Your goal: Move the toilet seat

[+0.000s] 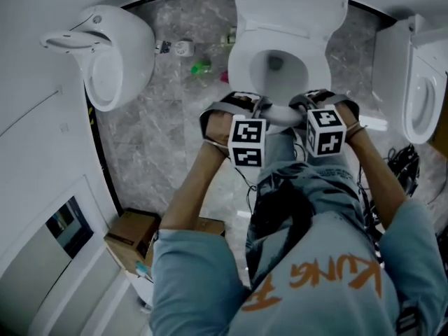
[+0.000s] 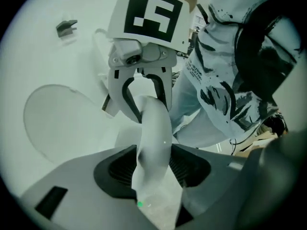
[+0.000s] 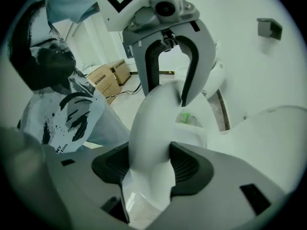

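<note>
1. Toilet seat (image 3: 152, 128): a white moulded ring on the white toilet (image 1: 290, 12) at the top centre of the head view, with another white wall fixture (image 1: 105, 47) well off to each side. Both grippers hold its front rim, which seems raised off the bowl, though the gap is hard to judge. It looks rigid, smooth and glossy, so probably slippery under the pads. It is likely fairly light and hinged at the back, so it should swing rather than lift free. The front rim, farthest from the hinge, seems the sensible place to hold it.
2. Left gripper (image 2: 153, 169): points steeply down, its jaws partly closed and clamped across the front rim left of centre. Its ribbed black pads (image 2: 117, 169) press on both faces.
3. Right gripper (image 3: 151, 169): just beside the left one, clamped on the same rim in the same way.
4. Green object (image 1: 201, 67): lies on the marble floor (image 1: 161, 138) beside the toilet base, too small to identify.
</note>
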Available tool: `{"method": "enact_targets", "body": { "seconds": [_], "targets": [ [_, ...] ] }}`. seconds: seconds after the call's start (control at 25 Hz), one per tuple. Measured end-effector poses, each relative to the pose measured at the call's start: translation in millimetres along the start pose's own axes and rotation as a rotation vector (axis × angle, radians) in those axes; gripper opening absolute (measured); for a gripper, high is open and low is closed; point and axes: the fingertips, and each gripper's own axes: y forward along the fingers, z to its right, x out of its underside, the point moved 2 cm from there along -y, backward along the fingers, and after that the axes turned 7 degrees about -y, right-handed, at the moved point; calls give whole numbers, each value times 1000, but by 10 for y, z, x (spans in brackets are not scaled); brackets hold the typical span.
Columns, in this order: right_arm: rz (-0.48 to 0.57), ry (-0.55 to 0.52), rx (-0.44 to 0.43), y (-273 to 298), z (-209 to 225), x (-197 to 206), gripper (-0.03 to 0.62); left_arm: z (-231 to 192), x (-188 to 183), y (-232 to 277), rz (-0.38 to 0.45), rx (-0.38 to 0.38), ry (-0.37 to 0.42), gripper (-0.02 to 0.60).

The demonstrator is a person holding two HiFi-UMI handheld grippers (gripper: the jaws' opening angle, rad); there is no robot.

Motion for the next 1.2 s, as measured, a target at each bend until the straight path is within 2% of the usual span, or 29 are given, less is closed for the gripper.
{"method": "enact_targets", "body": {
  "seconds": [0.2, 0.36, 0.6, 0.88, 1.2],
  "targets": [
    [4, 29, 108, -297, 173, 21, 213, -247, -98, -222, 24, -87, -87, 202],
    [0, 38, 193, -526, 323, 62, 189, -443, -197, -363, 24, -145, -100, 173],
    [7, 81, 316, -894, 493, 70, 150, -710, -325, -578, 21, -221, -112, 163],
    [13, 123, 420, -1305, 745, 131, 118, -1083, -445, -760, 33, -333, -183, 155],
    [-50, 138, 560, -1682, 1117, 242, 101, -1597, -620, -948, 37, -481, -215, 130]
  ]
}}
